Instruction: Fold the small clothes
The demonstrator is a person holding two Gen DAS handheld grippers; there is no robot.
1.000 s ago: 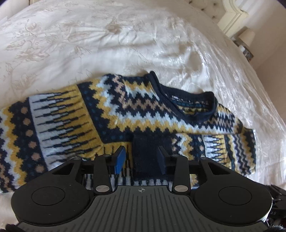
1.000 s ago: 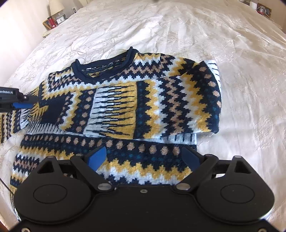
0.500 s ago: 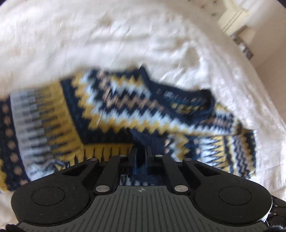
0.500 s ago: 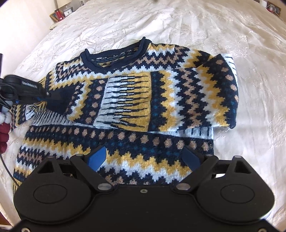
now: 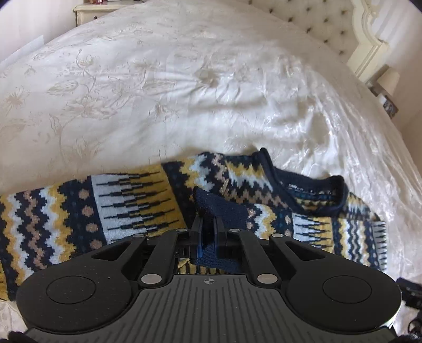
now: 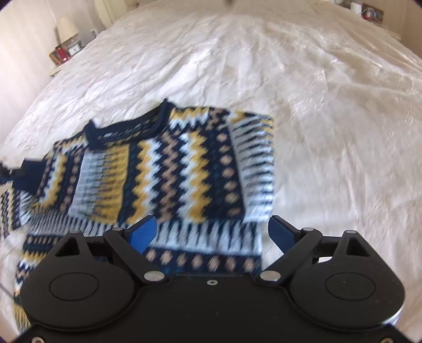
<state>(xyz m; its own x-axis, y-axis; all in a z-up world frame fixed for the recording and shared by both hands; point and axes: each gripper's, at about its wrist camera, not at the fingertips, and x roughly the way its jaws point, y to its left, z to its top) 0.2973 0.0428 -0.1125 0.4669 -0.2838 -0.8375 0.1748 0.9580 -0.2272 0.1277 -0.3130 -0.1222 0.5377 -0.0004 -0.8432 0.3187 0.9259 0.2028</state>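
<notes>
A small knitted sweater (image 6: pixel 184 163) in navy, yellow, white and tan zigzags lies on the white bed, one sleeve folded across its chest. It also shows in the left wrist view (image 5: pixel 126 205). My left gripper (image 5: pixel 208 227) is shut on the navy cuff (image 5: pixel 224 211) of that sleeve and holds it lifted above the sweater. The cuff shows at the far left of the right wrist view (image 6: pixel 30 174). My right gripper (image 6: pixel 213 232) is open and empty, just above the sweater's lower body near its right edge.
The white embroidered bedspread (image 5: pixel 158 79) spreads all around the sweater. A tufted headboard (image 5: pixel 329 23) and a bedside lamp (image 5: pixel 390 79) stand at the far right. Another lamp and nightstand (image 6: pixel 66 37) sit far left in the right wrist view.
My left gripper closed on the navy cuff and lifted it. My right gripper stayed open and moved forward and rightward over the sweater's lower body.
</notes>
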